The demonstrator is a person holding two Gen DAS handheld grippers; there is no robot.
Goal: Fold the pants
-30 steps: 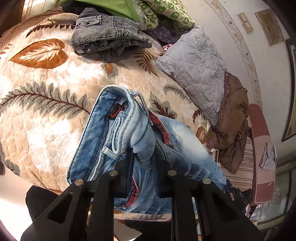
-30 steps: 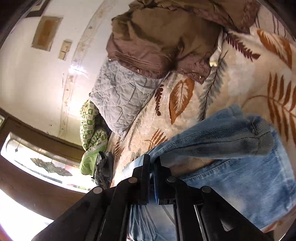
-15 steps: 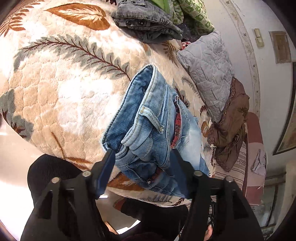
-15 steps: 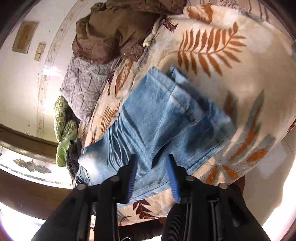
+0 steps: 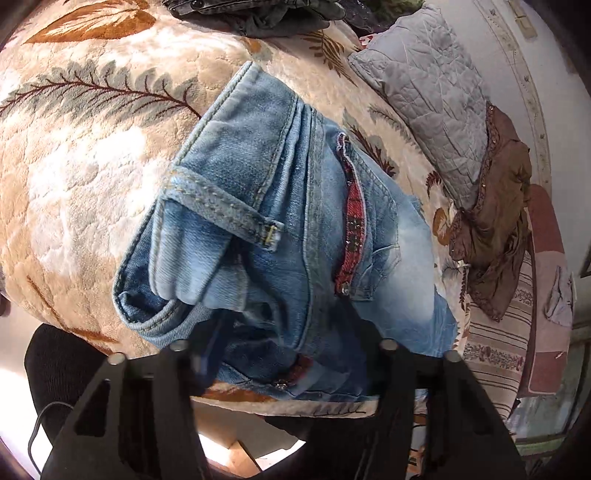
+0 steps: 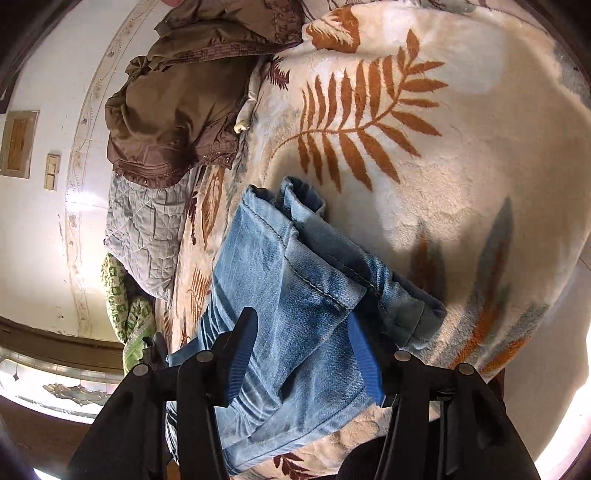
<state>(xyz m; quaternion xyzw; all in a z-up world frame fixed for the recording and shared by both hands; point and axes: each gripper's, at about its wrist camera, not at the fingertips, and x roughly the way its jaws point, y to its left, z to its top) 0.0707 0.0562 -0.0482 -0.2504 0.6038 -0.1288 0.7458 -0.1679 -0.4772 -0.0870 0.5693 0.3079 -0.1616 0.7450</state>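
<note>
Hovering over the folded jeans (image 5: pixel 280 229), the left hand-held gripper (image 5: pixel 284 354) and right hand-held gripper (image 6: pixel 301 354) both gape apart.

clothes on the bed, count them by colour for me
Light blue: 1, the jeans being folded
Dark grey: 1, folded jeans at the far edge
Brown: 1, a crumpled jacket
Green: 1, a patterned garment by the wall
Total: 4, not counting the grey quilted pillow or the leaf-print blanket.
</note>
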